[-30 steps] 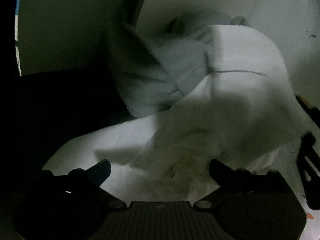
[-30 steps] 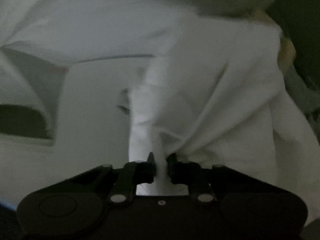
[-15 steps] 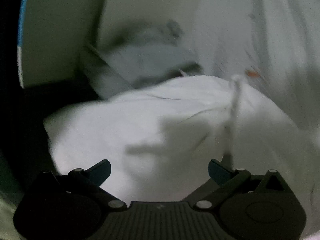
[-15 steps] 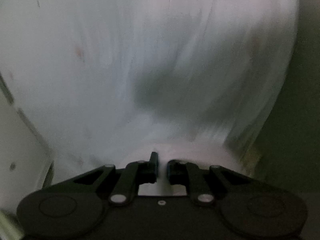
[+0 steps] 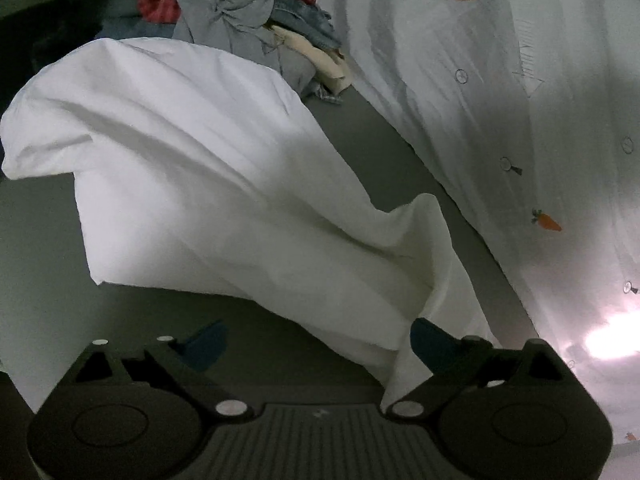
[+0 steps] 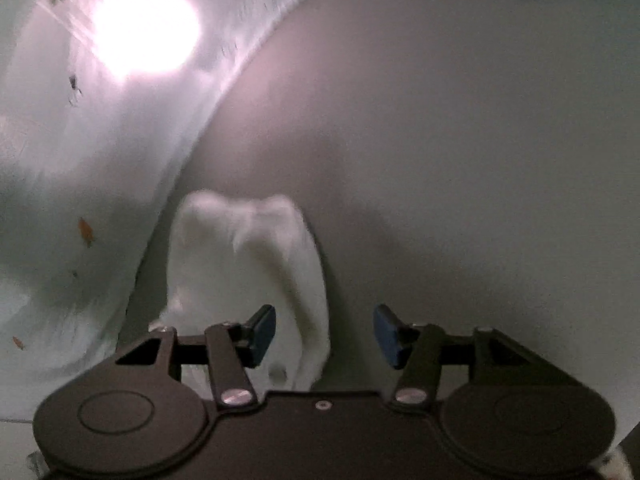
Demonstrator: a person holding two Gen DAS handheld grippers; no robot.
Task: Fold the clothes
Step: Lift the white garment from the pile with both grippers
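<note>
A white garment (image 5: 192, 168) billows over the grey surface (image 5: 384, 148) in the left wrist view. Its narrow end trails down to the right fingertip (image 5: 426, 338) of my left gripper (image 5: 316, 338). That gripper's jaws stand wide and are closing. The cloth's tip hangs just inside the right finger, and the pads do not press on it. In the right wrist view a blurred fold of the same white garment (image 6: 248, 264) lies ahead of my right gripper (image 6: 325, 320). Those jaws are opening, with cloth beside the left fingertip (image 6: 264, 322) and no pad touching it.
A heap of grey, red, blue and beige clothes (image 5: 256, 12) lies at the far end of the surface. White fabric printed with carrots (image 5: 520, 120) hangs along the right in the left view and along the left (image 6: 80, 184) in the right view, with a bright glare on it.
My right gripper was shut on the white cloth and has opened, letting it go. The left view swung down over the garment, and the clothes heap and carrot fabric now show clearly.
</note>
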